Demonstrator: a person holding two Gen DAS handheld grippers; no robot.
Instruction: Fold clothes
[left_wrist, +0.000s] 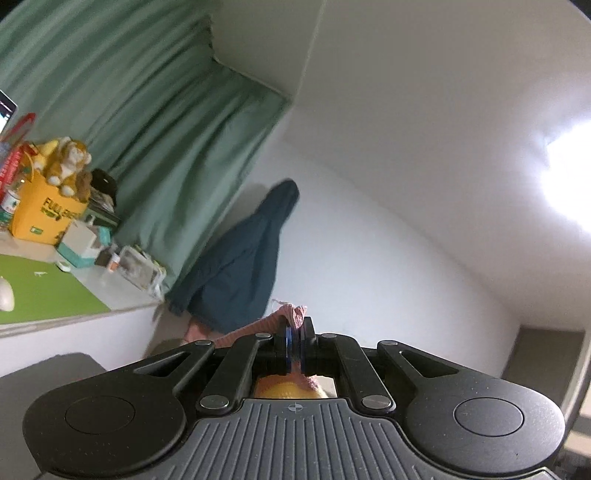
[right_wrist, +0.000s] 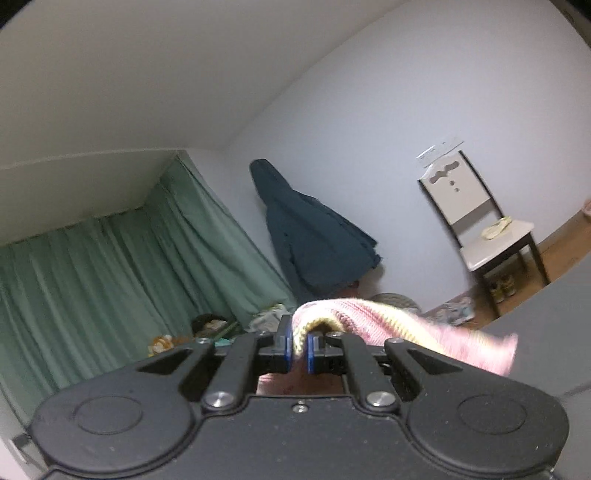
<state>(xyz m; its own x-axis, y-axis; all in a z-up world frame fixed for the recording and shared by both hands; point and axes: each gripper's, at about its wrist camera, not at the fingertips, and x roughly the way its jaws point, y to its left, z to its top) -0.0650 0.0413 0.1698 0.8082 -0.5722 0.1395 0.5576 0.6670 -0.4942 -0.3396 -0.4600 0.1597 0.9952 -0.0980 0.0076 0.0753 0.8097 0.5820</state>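
A: What does each claw hold?

B: The left claw (left_wrist: 295, 334) is pinched narrow on an edge of the pink knit garment (left_wrist: 286, 314). The right claw (right_wrist: 300, 341) also grips this garment (right_wrist: 388, 319), which hangs to its right.

A: Is there room ahead?

B: Yes. Beyond both claws the white wall (right_wrist: 369, 147) is well apart; left is the green curtain (left_wrist: 147, 129), and the tabletop (left_wrist: 55, 291).
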